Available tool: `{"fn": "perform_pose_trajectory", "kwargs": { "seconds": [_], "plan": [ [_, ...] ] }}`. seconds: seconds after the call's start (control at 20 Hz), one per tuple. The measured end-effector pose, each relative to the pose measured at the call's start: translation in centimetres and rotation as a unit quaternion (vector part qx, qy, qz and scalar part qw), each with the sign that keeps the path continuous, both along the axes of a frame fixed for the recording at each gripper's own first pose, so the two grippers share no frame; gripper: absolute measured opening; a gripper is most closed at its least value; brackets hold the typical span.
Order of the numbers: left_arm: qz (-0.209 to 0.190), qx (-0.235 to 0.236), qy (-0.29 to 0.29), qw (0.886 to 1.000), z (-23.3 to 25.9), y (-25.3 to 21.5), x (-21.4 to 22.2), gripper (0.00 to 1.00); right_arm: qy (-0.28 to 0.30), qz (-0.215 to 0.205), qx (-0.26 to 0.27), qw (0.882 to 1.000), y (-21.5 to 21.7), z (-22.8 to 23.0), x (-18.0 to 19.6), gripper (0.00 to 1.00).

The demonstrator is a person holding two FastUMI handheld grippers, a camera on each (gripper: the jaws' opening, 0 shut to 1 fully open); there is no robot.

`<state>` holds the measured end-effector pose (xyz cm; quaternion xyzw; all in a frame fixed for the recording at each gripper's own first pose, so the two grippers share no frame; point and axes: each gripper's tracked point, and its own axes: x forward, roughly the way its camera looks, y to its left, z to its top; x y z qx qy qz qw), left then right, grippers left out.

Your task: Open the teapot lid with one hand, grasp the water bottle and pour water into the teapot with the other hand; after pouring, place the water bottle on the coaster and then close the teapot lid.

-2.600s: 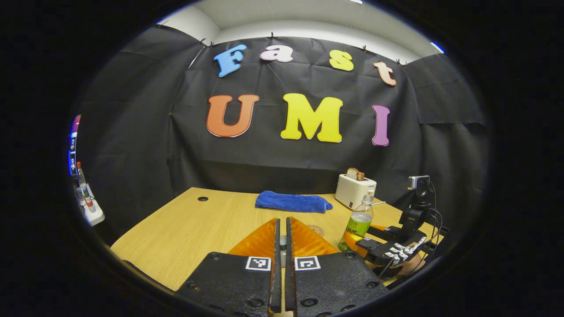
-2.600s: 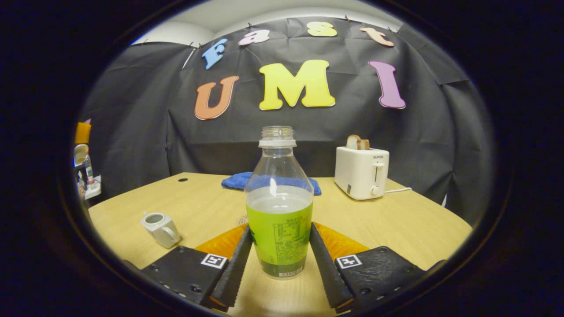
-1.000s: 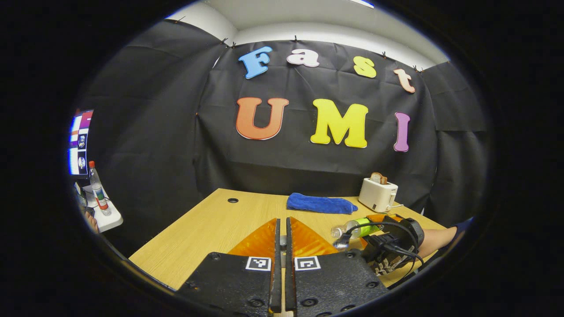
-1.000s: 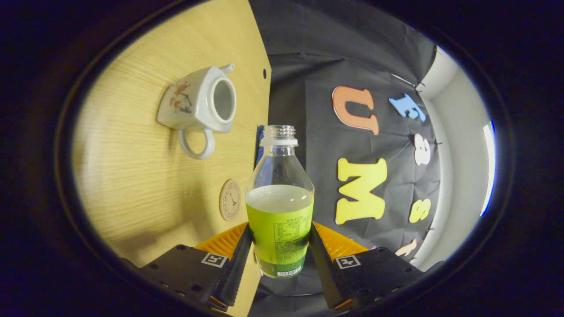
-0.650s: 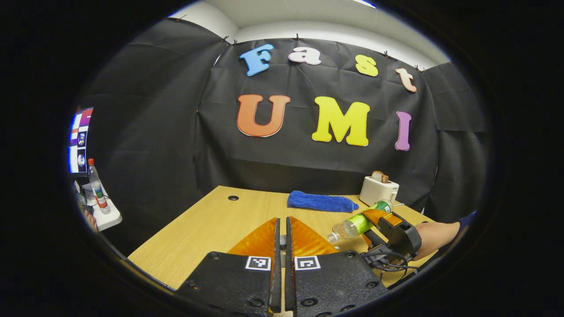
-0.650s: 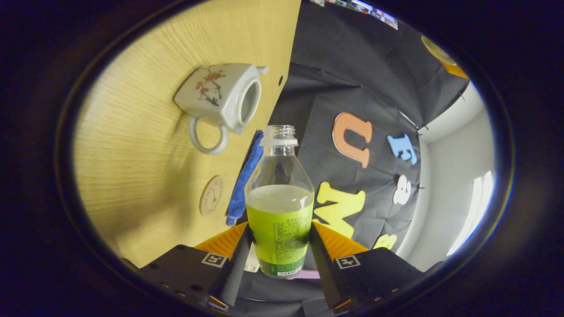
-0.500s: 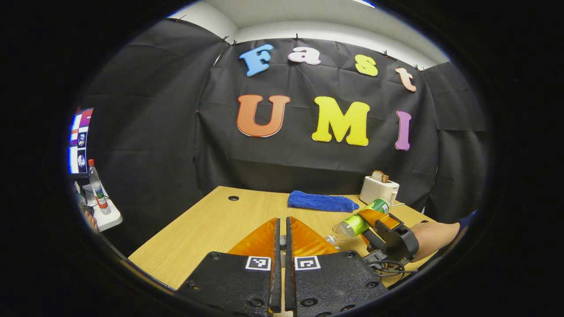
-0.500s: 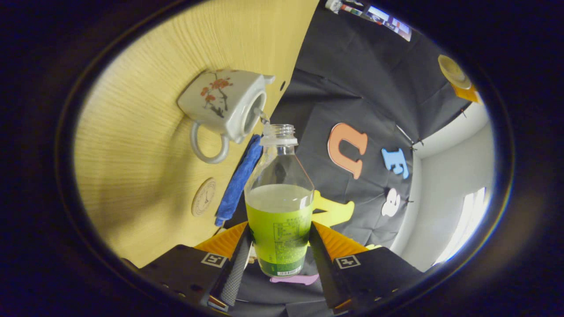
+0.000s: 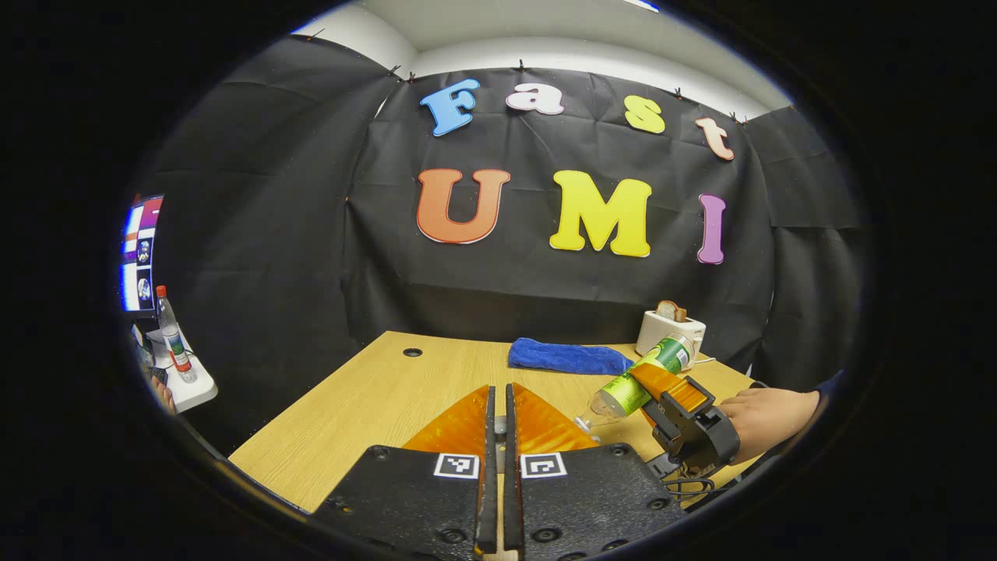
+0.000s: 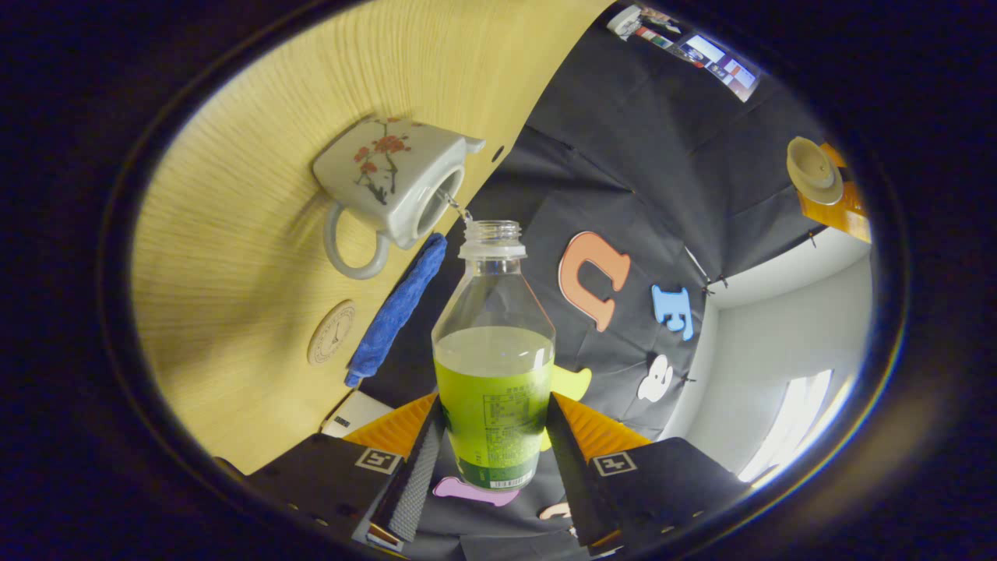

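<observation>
My right gripper (image 10: 495, 407) is shut on the clear water bottle (image 10: 494, 343) with a green label, gripping its lower half. The bottle is tipped mouth-down, and a thin stream of water (image 10: 455, 205) runs from it into the open white teapot (image 10: 388, 187) on the table. The round coaster (image 10: 331, 333) lies bare beside the teapot. In the left gripper view the tilted bottle (image 9: 635, 383) shows at the right, held by the right gripper (image 9: 648, 379) and a hand (image 9: 767, 411). My left gripper (image 9: 498, 393) is shut; the teapot lid (image 10: 812, 167) hangs in it, above the table.
A blue cloth (image 9: 565, 358) and a white toaster (image 9: 670, 331) with toast sit at the back of the wooden table (image 9: 374, 397). A side shelf with a small bottle (image 9: 173, 343) and a screen (image 9: 136, 253) stand off to the left.
The right gripper has tipped the bottle further over, from upright on the table to mouth-down above the teapot, and water now streams out. The left gripper has stayed shut and nearly still.
</observation>
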<state>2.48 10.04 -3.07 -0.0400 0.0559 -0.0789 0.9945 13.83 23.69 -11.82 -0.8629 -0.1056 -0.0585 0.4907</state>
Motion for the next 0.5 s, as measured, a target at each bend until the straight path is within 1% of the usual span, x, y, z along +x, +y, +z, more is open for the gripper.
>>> {"fn": "perform_pose_trajectory", "kwargs": {
  "seconds": [0.05, 0.25, 0.3, 0.35, 0.5],
  "plan": [
    [0.0, 0.0, 0.0, 1.0, -0.02, -0.03, 0.03, 0.05, -0.001, 0.0, -0.002, 1.0, -0.01, 0.06, -0.1, 0.74],
    [-0.001, 0.003, -0.001, 1.0, -0.02, -0.09, -0.07, 0.05, -0.007, -0.004, -0.009, 1.0, -0.29, 0.26, -0.22, 0.74],
    [-0.001, 0.003, 0.0, 1.0, -0.03, -0.11, -0.01, 0.05, -0.008, -0.007, -0.009, 1.0, -0.41, 0.3, -0.17, 0.76],
    [-0.002, 0.003, 0.0, 1.0, -0.02, -0.16, -0.06, 0.05, -0.009, -0.008, -0.007, 1.0, -0.45, 0.33, -0.2, 0.76],
    [-0.002, 0.008, 0.001, 1.0, -0.19, -0.16, 0.04, 0.05, -0.013, -0.003, -0.015, 1.0, -0.18, 0.45, -0.36, 0.76]
  ]
}}
